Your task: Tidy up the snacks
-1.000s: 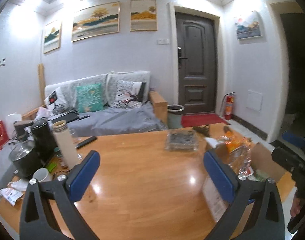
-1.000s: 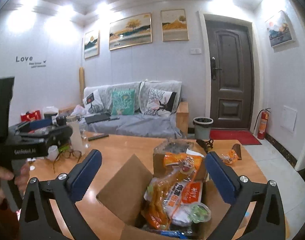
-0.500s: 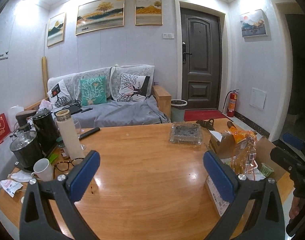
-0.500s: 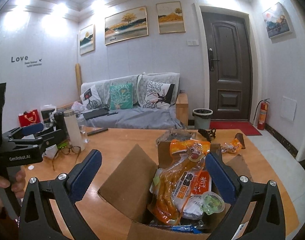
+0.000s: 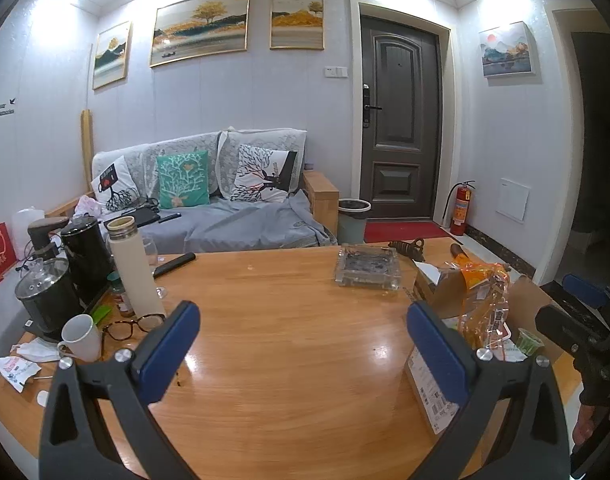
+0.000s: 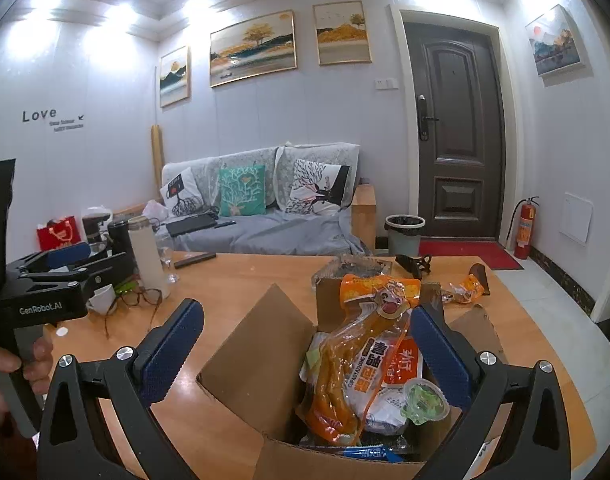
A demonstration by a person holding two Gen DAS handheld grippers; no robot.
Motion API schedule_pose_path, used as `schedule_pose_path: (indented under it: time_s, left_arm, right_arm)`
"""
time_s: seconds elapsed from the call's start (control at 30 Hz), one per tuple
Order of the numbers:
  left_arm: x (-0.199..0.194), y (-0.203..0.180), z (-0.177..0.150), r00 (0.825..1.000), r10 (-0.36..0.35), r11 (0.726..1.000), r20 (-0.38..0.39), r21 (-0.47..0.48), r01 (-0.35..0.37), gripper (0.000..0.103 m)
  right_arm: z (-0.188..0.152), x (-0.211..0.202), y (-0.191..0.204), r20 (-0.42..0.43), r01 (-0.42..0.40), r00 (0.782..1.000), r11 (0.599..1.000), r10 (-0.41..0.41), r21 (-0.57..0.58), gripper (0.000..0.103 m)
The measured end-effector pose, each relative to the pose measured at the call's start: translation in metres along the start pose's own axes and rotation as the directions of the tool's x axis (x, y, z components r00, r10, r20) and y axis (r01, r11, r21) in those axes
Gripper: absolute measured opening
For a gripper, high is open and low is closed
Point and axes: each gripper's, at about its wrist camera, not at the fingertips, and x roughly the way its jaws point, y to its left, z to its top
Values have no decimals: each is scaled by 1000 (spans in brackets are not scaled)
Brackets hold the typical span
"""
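Left wrist view: across the last second the camera has tipped downward and drawn back a little, so more of the near tabletop (image 5: 289, 344) shows than before, and the white mug (image 5: 79, 338) and glasses (image 5: 133, 326) at the left edge have come fully into sight. The left tongs (image 5: 305, 344) are spread wide with nothing between the blue pads; they hover over bare wood. The open cardboard box (image 5: 529, 300) of snacks stands at the right edge, with the right tongs beyond it. This reads as framing the scene rather than handling anything: no snack has shifted.

Right wrist view: the camera has moved slightly nearer to and higher over the box (image 6: 265, 364), so the contents show more fully. The right tongs (image 6: 307, 350) are released, wide apart and gripping nothing. Inside the box stands an orange packet of sausage sticks (image 6: 357, 360), a white and orange packet (image 6: 397, 364) behind it, a small green jelly cup (image 6: 425, 396) and a blue wrapper (image 6: 369, 451) at the front. One orange snack wrapper (image 6: 465, 290) lies loose on the tabletop beyond the box. Whether the box is being filled or emptied cannot be judged.

The tabletop is glossy orange wood, cluttered at left with a thermos (image 5: 133, 268), kettles and a glass ashtray (image 5: 367, 270) mid-table. Behind are a grey sofa (image 5: 225, 204), a dark door (image 5: 401, 120), a bin and a fire extinguisher.
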Motion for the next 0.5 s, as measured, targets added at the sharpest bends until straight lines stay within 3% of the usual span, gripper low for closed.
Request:
schedule_pose_path:
  time_s: [0.5]
  left_arm:
    - [-3, -4, 2, 1000, -19, 1000, 16, -3, 19, 102]
  right_arm:
    - [-3, 0, -2, -7, -1, 1000, 1000, 1, 2, 103]
